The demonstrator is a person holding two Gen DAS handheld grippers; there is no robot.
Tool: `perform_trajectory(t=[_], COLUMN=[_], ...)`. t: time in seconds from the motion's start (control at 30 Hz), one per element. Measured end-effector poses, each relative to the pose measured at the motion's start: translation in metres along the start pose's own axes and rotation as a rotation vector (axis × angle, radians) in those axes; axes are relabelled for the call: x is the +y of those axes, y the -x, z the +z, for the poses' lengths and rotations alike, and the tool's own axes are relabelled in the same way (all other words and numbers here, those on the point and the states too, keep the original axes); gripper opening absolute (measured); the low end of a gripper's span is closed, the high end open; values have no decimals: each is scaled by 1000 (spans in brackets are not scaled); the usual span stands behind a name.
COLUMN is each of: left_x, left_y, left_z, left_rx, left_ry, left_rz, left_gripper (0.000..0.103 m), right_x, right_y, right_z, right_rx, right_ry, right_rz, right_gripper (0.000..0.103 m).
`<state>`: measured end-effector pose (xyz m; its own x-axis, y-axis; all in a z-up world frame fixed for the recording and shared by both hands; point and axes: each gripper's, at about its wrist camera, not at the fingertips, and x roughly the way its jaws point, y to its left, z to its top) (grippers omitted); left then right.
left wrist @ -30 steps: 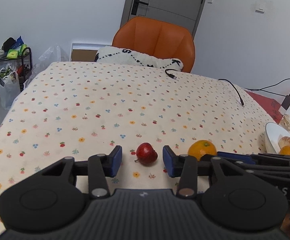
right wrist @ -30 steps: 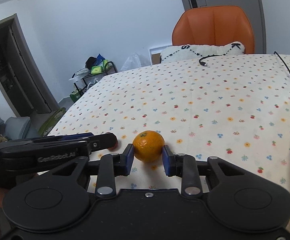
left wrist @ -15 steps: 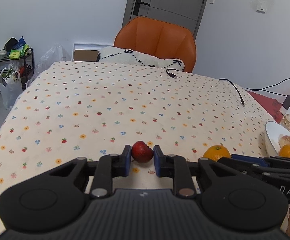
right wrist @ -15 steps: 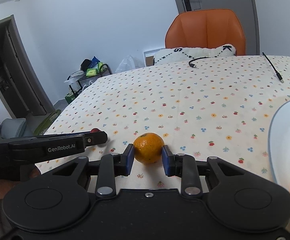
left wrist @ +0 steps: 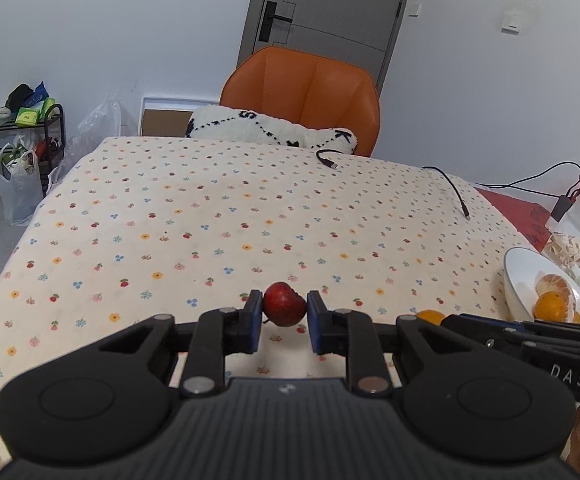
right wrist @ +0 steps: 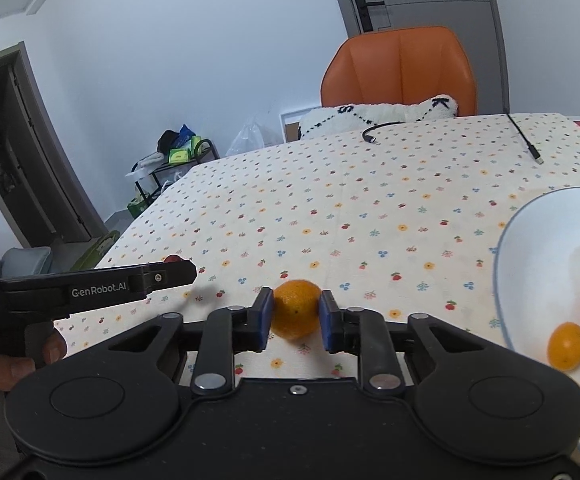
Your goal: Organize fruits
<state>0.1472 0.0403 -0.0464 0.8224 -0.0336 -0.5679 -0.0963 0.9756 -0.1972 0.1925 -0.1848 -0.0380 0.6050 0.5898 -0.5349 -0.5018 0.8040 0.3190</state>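
Both grippers have swung right toward the white ceramic bowl (right wrist: 537,248). The left gripper (left wrist: 282,322) is held level, its fingers clamped on a small dark-red apple (left wrist: 284,309) above the floral-clothed bench (left wrist: 210,220). The right gripper (right wrist: 294,318) grips a round orange mandarin (right wrist: 295,314) beside the bowl.

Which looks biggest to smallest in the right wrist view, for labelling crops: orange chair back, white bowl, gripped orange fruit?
1. White ceramic bowl, partly cut off and nearest.
2. Orange leather chair back, far away, so unsure against the bowl.
3. Round orange fruit, clearly smallest.
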Motion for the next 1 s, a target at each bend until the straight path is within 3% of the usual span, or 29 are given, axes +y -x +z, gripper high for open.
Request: perform_trajectory(t=[0.07, 0.47, 0.53, 0.6, 0.7, 1.0], left_x=[-4, -9, -8, -6, -2, 16], left_y=[2, 1, 1, 2, 1, 3], left_z=[0, -3, -3, -3, -4, -3], left_rx=[-3, 9, 7, 6, 7, 3], left_ry=[-6, -12, -11, -8, -2, 24], left_rz=[-5, -8, -7, -5, -1, 25], left_gripper=[22, 22, 22, 22, 22, 22], right_x=[-2, -14, -15, -16, -16, 9], right_y=[5, 9, 9, 8, 6, -17], right_z=[1, -8, -8, -8, -7, 6], right_rx=[-8, 26, 23, 20, 18, 29], right_ry=[-4, -25, -27, -30, -30, 26], right_rz=[4, 1, -3, 0, 1, 41], right_gripper=[0, 1, 11, 31, 49, 57])
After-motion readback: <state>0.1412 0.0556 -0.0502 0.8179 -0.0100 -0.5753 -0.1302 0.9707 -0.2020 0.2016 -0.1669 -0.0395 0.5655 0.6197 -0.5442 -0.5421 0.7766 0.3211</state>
